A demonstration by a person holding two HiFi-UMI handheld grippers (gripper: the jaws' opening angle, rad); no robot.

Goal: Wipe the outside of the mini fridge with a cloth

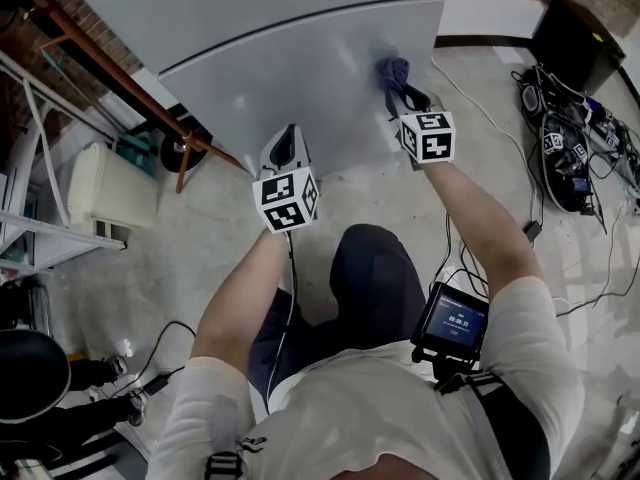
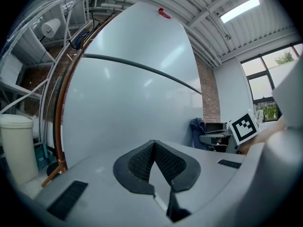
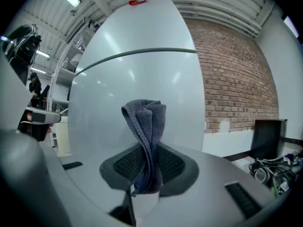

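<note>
Fridge (image 1: 300, 68) glossy grey, cloth (image 3: 147, 126) gripped, brick wall (image 3: 232, 79)

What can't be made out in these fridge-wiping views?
- Head view: whether the cloth in the right gripper touches the fridge; the angle hides any gap.
- Head view: the fridge's top, cut by the frame edge.
- Right gripper view: the red thing on top, too small.
- Head view: the chest screen, print too small.

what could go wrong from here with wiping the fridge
The cloth is pinched in the right gripper as a narrow twist, so it may cover little of the fridge door, and the gripper's hard body could scrape the panel. The loose cables on the floor to the right could catch a foot.
</note>
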